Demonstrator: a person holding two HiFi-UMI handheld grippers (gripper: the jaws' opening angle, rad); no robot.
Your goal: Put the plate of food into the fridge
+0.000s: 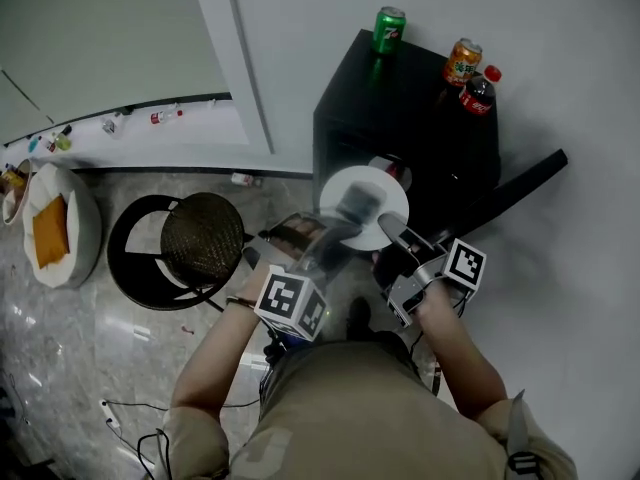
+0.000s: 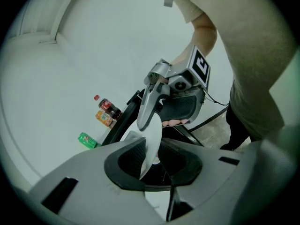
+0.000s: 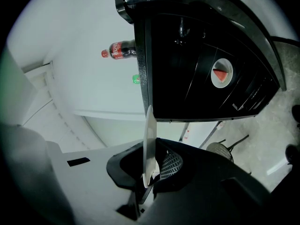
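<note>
Plate of food, rim firmly in left tool and right tool, near black fridge.

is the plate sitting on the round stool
No, the left claw and right claw each clamp an edge of the plate, clear of the stool to its left.

Home-like room: black fridge, round stool, marble floor.

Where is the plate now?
Head view, centre: the plate is held at its rim by the left gripper and right gripper, before the black fridge, right of the round stool.
</note>
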